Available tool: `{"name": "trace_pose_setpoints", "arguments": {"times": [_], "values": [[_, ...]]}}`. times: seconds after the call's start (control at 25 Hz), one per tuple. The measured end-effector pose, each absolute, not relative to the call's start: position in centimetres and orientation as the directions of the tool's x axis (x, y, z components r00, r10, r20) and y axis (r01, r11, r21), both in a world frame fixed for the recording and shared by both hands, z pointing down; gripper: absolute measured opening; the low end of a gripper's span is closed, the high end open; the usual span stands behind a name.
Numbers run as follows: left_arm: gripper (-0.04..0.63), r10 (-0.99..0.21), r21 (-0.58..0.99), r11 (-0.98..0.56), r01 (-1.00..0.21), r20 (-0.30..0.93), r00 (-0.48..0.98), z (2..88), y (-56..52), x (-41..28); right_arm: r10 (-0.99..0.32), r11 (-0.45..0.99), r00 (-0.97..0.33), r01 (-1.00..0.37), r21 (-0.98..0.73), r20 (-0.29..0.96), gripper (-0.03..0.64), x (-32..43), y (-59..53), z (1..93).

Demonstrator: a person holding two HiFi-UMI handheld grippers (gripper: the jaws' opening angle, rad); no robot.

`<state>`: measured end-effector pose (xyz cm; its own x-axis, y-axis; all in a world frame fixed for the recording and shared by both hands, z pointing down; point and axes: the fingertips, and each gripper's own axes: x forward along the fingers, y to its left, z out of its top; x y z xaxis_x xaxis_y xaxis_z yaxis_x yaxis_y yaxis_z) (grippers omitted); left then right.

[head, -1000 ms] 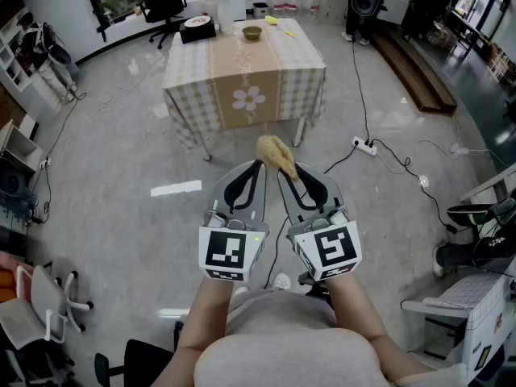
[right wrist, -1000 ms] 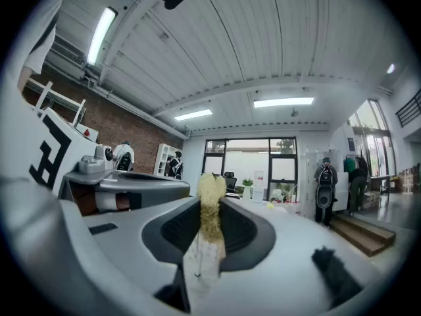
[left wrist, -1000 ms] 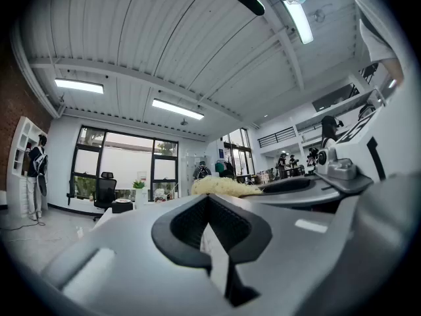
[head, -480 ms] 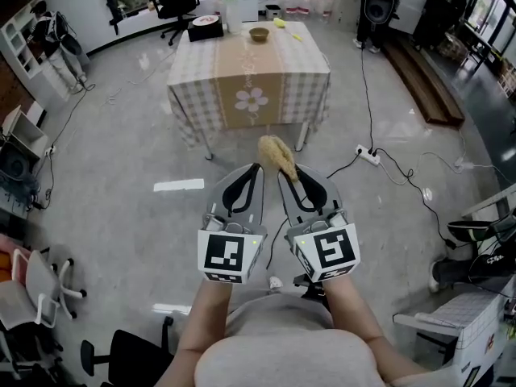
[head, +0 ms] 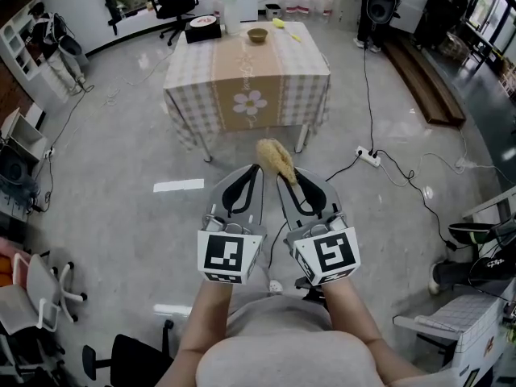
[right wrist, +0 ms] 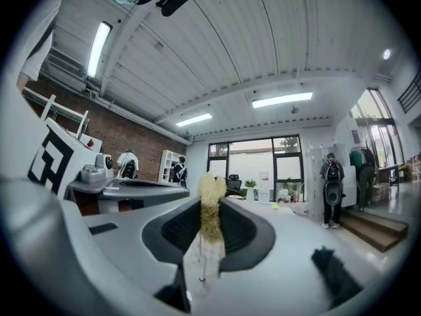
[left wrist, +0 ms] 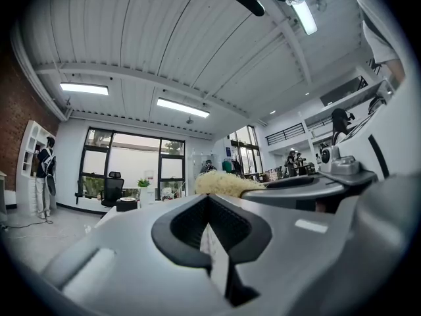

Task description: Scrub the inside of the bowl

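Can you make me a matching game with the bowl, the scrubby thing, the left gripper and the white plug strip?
1 bowl
2 scrubber
3 left gripper
4 power strip

a lying on the floor
b shut, holding nothing
c on the table
d clamped in the right gripper

Pairs: 1-c, 2-d, 3-b, 4-a

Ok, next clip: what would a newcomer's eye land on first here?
The pale scrubber stands out at centre, clamped in the right gripper, with the left gripper shut and empty beside it. Farther ahead stands the checked table, with the small bowl near its far end.
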<state>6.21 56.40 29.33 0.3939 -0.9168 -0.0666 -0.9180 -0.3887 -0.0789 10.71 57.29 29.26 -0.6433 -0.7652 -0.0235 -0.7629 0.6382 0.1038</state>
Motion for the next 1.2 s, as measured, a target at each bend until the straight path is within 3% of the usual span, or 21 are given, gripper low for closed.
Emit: {"name": "trace_pose_setpoints", "arguments": {"times": [1.2], "values": [[0.005, -0.892, -0.047, -0.444, -0.895, -0.073, 0.446, 29.3, 35.5, 1.0, -0.8, 0.598, -0.601, -0.795, 0.101, 0.007, 0.084, 5.8, 37.0, 29.6]]}}
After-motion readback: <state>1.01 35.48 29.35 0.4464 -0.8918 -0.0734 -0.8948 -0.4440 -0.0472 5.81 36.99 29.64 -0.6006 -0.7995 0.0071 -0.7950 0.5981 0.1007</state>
